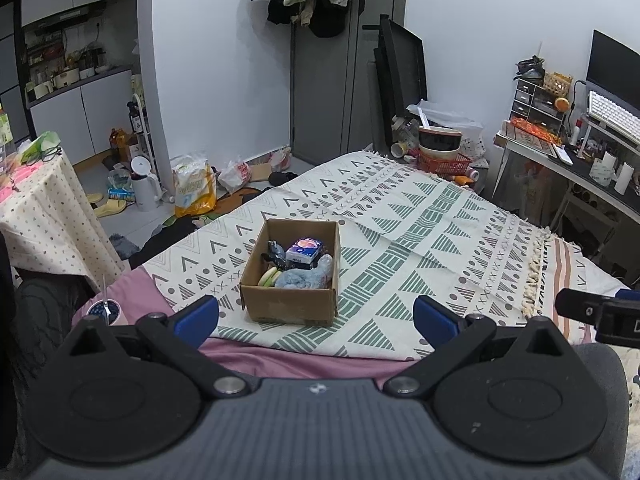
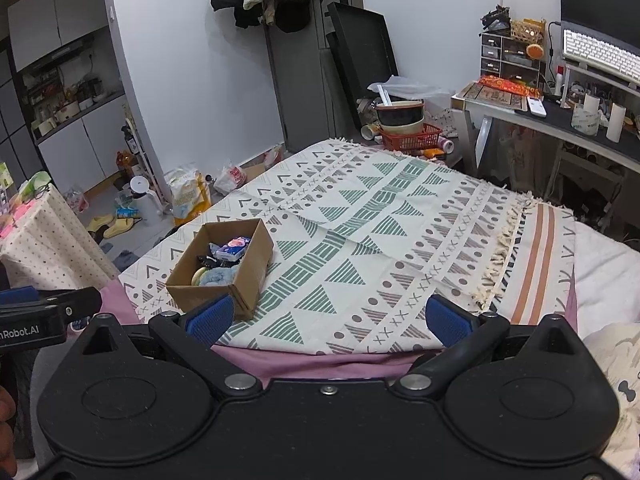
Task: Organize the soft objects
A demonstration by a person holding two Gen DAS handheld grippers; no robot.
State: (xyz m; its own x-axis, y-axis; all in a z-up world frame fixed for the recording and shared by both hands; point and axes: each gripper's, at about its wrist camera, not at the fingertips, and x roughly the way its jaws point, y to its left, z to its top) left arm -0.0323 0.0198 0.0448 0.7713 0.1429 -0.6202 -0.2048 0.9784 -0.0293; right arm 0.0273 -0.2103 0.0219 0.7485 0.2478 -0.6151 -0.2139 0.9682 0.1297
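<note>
A brown cardboard box (image 1: 291,303) (image 2: 252,264) sits on the patterned blanket (image 1: 420,236) (image 2: 380,220) on the bed. Inside it lie a pale blue fluffy item (image 1: 298,279) (image 2: 218,275), a tissue pack (image 1: 304,251) (image 2: 233,249), a yellow-green round item (image 1: 267,277) and a dark item (image 1: 275,252). My left gripper (image 1: 316,322) hangs open just in front of the box, nothing between its blue pads. To the box's right, my right gripper (image 2: 330,320) is open too and holds nothing; its left pad (image 2: 211,320) overlaps the box's near corner in the view.
A dotted-cloth table (image 1: 44,216) stands left of the bed, a desk (image 2: 568,120) with keyboard and rolls to the right. A red basket with bowls (image 1: 442,156) sits past the bed's far end. Bags, slippers and a white kettle (image 1: 142,184) litter the floor.
</note>
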